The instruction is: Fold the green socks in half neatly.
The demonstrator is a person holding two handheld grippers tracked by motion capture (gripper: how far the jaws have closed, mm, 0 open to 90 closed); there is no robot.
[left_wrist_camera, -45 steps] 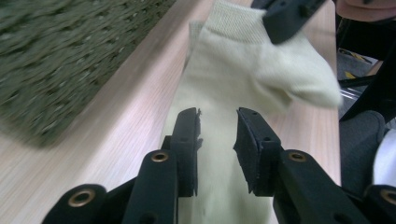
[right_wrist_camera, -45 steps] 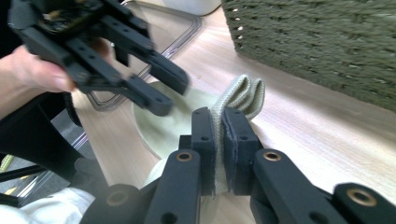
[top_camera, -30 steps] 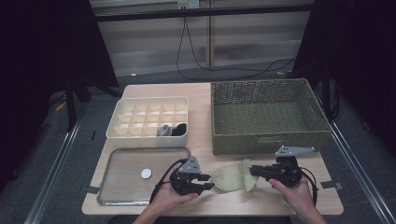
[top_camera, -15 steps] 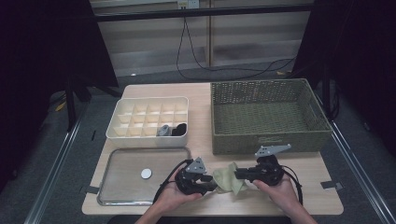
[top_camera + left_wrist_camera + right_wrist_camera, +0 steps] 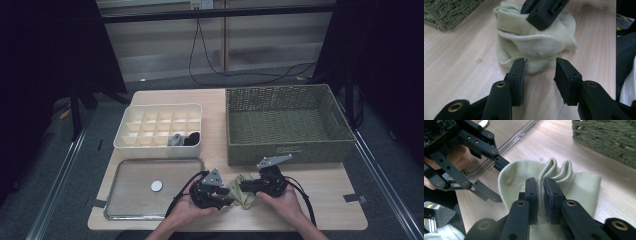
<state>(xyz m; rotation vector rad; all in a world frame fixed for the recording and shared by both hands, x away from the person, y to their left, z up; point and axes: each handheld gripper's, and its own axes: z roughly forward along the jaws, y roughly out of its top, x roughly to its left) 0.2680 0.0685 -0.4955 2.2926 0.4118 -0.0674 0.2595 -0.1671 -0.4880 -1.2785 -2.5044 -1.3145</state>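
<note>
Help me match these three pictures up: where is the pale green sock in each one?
High view: sock at the table's near edge, between the two grippers.
Left gripper view: upper centre, just beyond the open jaws.
Right gripper view: centre, pinched between the jaws.
Shared landmark: woven basket.

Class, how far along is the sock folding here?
Done: the sock lies doubled over on the table. In hand: the right claw pinches its ribbed cuff; the left claw, jaws just opening, sits off the folded end. Left: probably stowing it; the basket holds nothing.
</note>
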